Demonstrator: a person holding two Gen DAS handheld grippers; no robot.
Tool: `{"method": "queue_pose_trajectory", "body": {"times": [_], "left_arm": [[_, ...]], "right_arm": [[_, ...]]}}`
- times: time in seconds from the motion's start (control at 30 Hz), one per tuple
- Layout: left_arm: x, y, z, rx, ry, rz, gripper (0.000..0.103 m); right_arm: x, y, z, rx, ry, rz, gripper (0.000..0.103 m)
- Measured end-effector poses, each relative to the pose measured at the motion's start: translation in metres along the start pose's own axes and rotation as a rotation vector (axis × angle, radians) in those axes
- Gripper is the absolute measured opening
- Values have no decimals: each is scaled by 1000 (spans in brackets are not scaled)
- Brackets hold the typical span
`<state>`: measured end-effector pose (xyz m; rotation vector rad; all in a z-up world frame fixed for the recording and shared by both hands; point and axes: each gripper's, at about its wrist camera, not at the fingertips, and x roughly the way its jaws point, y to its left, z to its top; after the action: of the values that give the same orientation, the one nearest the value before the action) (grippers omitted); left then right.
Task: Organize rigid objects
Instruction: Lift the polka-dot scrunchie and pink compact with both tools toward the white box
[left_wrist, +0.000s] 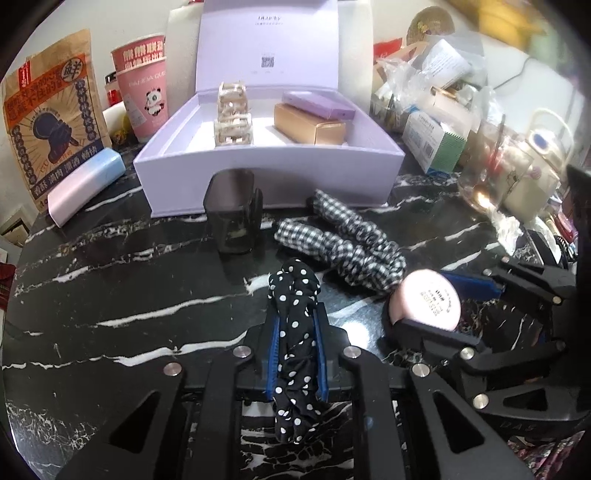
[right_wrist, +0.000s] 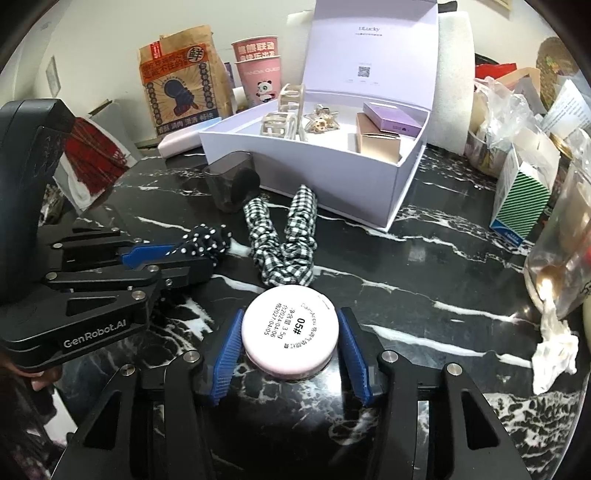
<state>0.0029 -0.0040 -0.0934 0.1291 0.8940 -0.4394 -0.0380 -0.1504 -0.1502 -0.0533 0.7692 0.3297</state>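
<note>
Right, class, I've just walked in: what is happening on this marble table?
A person is tidying with two hand-held tongs. The left tongs are shut on a polka-dot scrunchie. The right tongs straddle a pink round compact; contact is unclear. The open lilac box already holds hair clips and small boxes.

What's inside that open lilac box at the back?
The lilac box holds two cream hair clips, a star-shaped clip, and a gold carton with a purple carton lying on it. The floor behind its front wall is hidden.
</note>
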Motion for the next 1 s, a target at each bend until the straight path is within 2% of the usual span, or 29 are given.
{"method": "queue_pose_trajectory", "body": {"times": [0.2, 1.0], "left_arm": [[-11, -3, 9, 18, -26, 0, 16], [-27, -11, 45, 1, -60, -17, 16]], "right_arm": [[-3, -5, 2, 32, 11, 36, 51], [-39, -4, 27, -7, -63, -4, 51]]}}
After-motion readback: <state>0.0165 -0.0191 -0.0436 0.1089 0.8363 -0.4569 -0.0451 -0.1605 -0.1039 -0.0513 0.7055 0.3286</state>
